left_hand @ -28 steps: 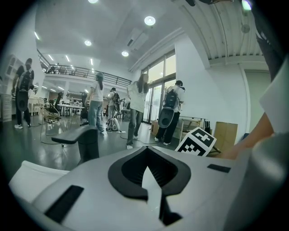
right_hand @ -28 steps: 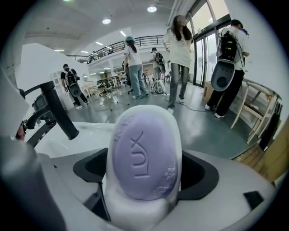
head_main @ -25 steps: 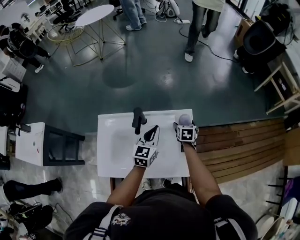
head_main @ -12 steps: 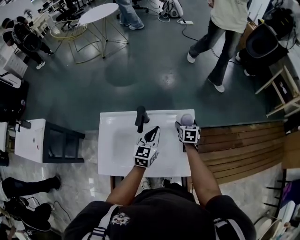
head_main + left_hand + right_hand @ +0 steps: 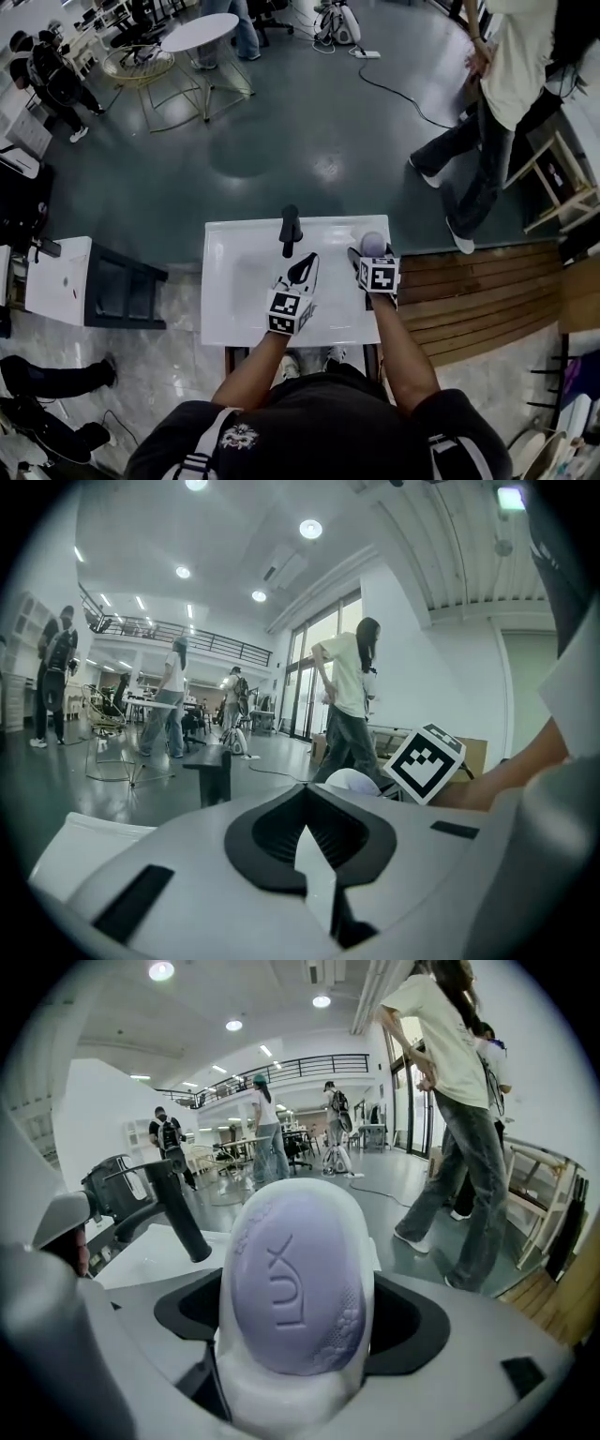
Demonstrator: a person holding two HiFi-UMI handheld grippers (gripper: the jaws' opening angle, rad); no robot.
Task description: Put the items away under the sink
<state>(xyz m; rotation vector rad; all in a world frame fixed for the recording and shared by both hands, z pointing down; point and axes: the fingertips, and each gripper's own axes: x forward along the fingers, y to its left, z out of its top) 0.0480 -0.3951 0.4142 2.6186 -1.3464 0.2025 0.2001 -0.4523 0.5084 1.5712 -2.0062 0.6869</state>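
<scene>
A white sink counter (image 5: 234, 291) with a black faucet (image 5: 291, 230) lies below me. My right gripper (image 5: 371, 251) hovers over its right back corner, shut on a purple soap bar (image 5: 295, 1283) stamped LUX that sits in a white holder. The soap fills the middle of the right gripper view, with the faucet (image 5: 173, 1208) to its left. My left gripper (image 5: 302, 270) hangs over the counter's middle, just right of the faucet, with its jaws shut and nothing between them. In the left gripper view the faucet (image 5: 214, 772) stands ahead and the right gripper's marker cube (image 5: 427, 761) is at the right.
A person in a light shirt (image 5: 497, 112) walks on the grey floor at the back right. A wooden deck (image 5: 478, 291) adjoins the counter's right side. A white side table (image 5: 61, 281) and a black stand (image 5: 127, 291) are at the left. A round table (image 5: 192, 33) is far back.
The person in the light shirt has walked from the back middle to the right. Both grippers have stayed almost still over the counter, the right one keeping the soap.
</scene>
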